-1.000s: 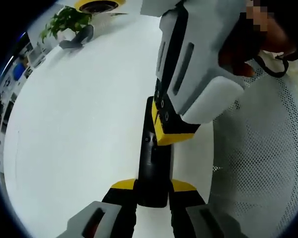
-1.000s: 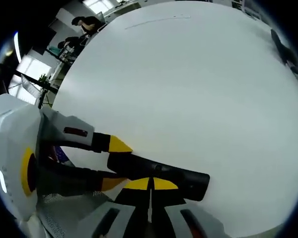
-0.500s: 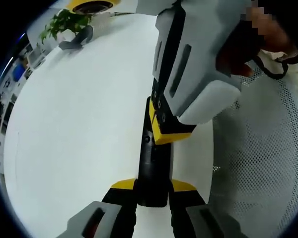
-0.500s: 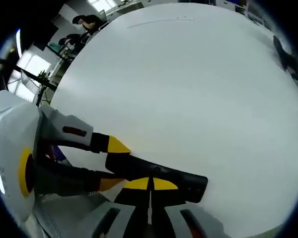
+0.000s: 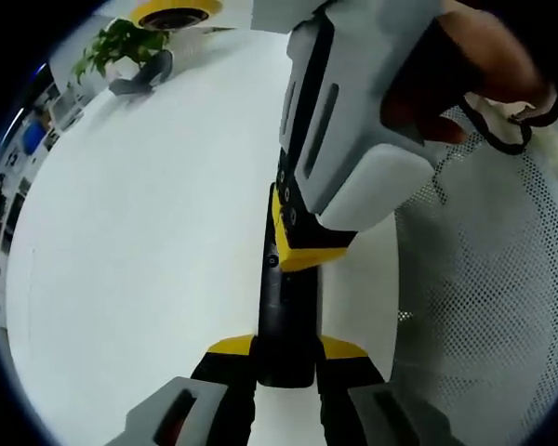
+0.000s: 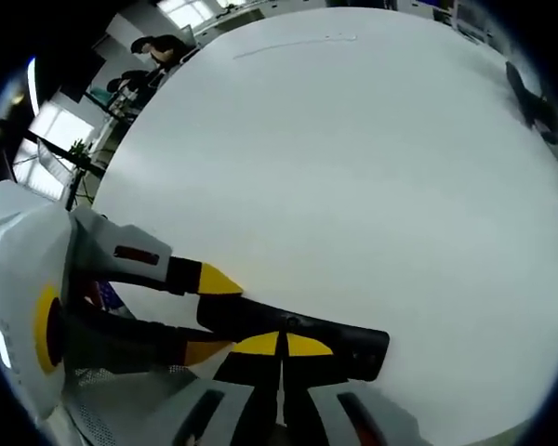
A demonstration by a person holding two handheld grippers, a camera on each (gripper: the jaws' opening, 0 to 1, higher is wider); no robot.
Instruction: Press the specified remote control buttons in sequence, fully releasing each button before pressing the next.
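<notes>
A long black remote control (image 5: pixel 285 311) runs up the middle of the left gripper view. My left gripper (image 5: pixel 286 351) is shut on its near end, one yellow tip on each side. My right gripper (image 5: pixel 302 249) comes down from the upper right, held by a hand, with its yellow tips together on the remote's upper face. In the right gripper view the remote (image 6: pixel 349 339) lies crosswise. My right gripper (image 6: pixel 281 345) is shut with its tips against the remote. The left gripper (image 6: pixel 209 316) clamps the remote's left end there.
The white table (image 5: pixel 149 242) spreads wide around the remote. A potted plant (image 5: pixel 121 39), a grey object (image 5: pixel 147 72) and a yellow round thing (image 5: pixel 177 11) stand at its far edge. A white mesh chair (image 5: pixel 502 288) is at the right. A dark object (image 6: pixel 537 100) lies far right.
In the left gripper view the right gripper has edged slightly leftward over the remote, tips staying on it. The left gripper's hold is unchanged.
</notes>
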